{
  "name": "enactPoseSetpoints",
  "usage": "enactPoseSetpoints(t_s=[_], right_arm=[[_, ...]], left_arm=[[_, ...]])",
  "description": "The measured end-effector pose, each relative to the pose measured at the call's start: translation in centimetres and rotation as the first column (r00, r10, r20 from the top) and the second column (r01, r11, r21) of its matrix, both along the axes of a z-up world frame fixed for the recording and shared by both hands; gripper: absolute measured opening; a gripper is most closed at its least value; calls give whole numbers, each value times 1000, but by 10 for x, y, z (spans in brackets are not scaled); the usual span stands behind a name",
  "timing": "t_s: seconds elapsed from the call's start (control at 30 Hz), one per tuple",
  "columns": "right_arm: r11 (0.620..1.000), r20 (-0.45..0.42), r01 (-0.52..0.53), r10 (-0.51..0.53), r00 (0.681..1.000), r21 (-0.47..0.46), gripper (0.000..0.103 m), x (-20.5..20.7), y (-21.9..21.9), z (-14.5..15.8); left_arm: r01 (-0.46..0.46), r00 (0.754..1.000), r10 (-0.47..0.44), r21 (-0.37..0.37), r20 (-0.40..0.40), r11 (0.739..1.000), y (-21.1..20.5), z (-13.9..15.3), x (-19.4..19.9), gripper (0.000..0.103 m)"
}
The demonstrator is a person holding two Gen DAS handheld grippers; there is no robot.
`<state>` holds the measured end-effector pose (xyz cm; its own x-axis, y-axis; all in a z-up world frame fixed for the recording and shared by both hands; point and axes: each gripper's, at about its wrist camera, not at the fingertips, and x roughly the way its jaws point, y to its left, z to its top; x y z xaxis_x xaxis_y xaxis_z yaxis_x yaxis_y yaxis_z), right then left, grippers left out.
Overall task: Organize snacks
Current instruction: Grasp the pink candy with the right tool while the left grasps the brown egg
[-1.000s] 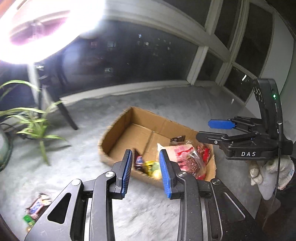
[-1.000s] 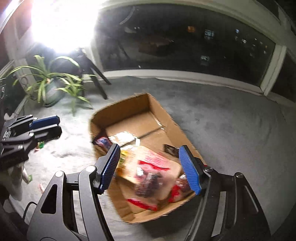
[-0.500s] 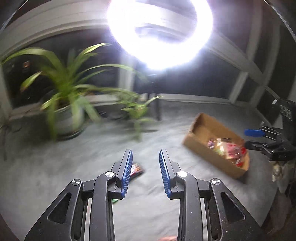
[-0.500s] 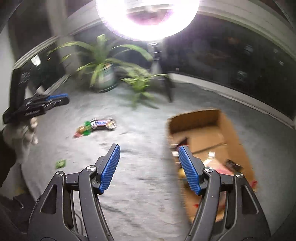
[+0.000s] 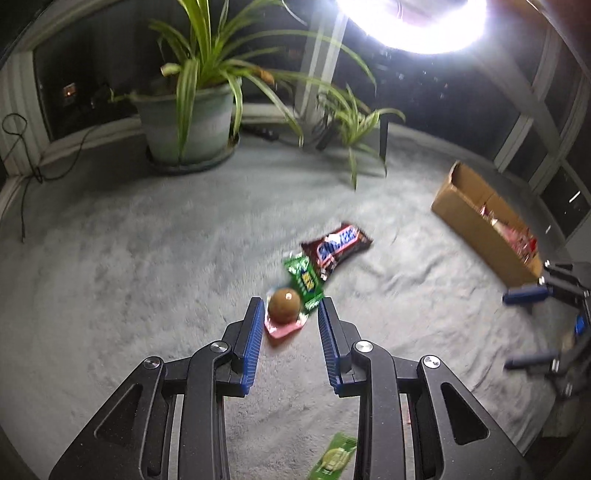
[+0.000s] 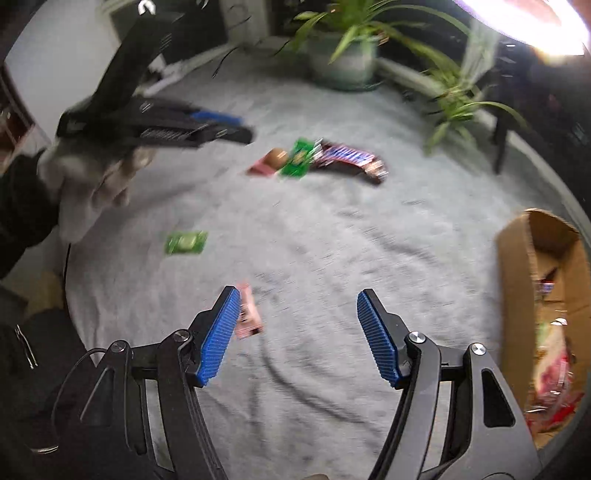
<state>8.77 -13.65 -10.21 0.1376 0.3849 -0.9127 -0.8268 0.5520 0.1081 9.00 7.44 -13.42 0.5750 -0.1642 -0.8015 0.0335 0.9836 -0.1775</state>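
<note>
My left gripper is open and empty, its jaws on either side of a brown ball snack on a pink wrapper. Just beyond lie a green packet and a dark Snickers bag. A flat green packet lies under the left gripper. My right gripper is open and empty above the carpet, a small pink packet by its left finger. The cardboard box with several snacks stands at the right; it also shows in the right wrist view.
A large potted plant and a smaller plant stand at the back by the windows. A bright ring lamp glares overhead. A cable runs along the left wall. Grey carpet covers the floor.
Both grippers have swung left, away from the box to the loose snacks on the carpet. The left gripper has come down around the brown ball snack. Both stay open.
</note>
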Motion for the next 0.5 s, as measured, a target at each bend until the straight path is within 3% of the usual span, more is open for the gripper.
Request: enactPoseSetpoints(t_s=[0.3,0.5], right_arm=[[996,-59,-71,68,996,-48,69,-19,31,-37],[989,-86,-113,105,991,-95,57,-24,42,-52]], left_arm=[[-22,999,22,6,-48,1000,3,-30,12,28],[-40,997,39,-9,-62,999,10,-38,16,28]])
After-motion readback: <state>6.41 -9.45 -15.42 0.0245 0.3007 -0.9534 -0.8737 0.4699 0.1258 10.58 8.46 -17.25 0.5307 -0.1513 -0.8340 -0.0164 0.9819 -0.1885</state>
